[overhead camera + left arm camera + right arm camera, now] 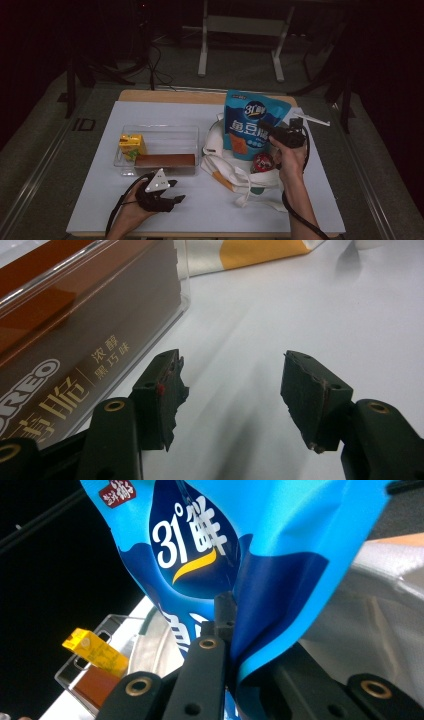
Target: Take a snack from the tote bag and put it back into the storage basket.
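High view: R gripper (272, 131) w/ blue pouch (252, 120)

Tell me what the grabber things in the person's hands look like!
Both are black. The left gripper wears a grey three-cornered plate; its rubbery pads look worn, and brass-coloured rings dot its arms. The right gripper is chunky, like a pistol. A black cable trails from it. Forearms are bare.

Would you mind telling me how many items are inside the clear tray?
2: a yellow drink carton at its left end and a brown Oreo box along its near wall. Nothing else shows in the clear tray.
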A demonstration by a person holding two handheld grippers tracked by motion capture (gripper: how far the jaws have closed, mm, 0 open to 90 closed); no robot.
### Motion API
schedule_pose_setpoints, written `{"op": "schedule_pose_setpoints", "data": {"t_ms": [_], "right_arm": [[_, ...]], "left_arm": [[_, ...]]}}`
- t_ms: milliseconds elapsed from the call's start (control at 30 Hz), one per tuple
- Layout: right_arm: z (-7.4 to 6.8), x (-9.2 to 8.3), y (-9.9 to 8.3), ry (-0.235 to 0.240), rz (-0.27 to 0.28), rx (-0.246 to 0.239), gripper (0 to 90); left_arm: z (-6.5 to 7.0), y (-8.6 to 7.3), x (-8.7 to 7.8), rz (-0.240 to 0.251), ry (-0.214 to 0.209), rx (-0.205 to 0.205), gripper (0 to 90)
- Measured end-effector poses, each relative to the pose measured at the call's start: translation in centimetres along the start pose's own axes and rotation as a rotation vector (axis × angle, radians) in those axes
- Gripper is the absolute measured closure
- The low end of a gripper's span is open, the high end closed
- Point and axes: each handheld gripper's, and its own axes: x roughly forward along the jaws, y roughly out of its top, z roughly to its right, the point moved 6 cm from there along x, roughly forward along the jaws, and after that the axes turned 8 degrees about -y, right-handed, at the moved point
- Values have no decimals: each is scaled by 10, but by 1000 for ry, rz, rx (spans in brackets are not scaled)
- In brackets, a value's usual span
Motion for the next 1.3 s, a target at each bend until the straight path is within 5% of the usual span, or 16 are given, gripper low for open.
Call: {"op": "schedule_pose_setpoints", "data": {"t_ms": [900, 1300], "right_arm": [[-25, -23, 22, 82, 82, 7, 900], [-42, -25, 24, 128, 79, -5, 900]], "left_arm": [[0, -1, 2, -5, -1, 3, 413], [1, -1, 2, -4, -3, 2, 413]]}}
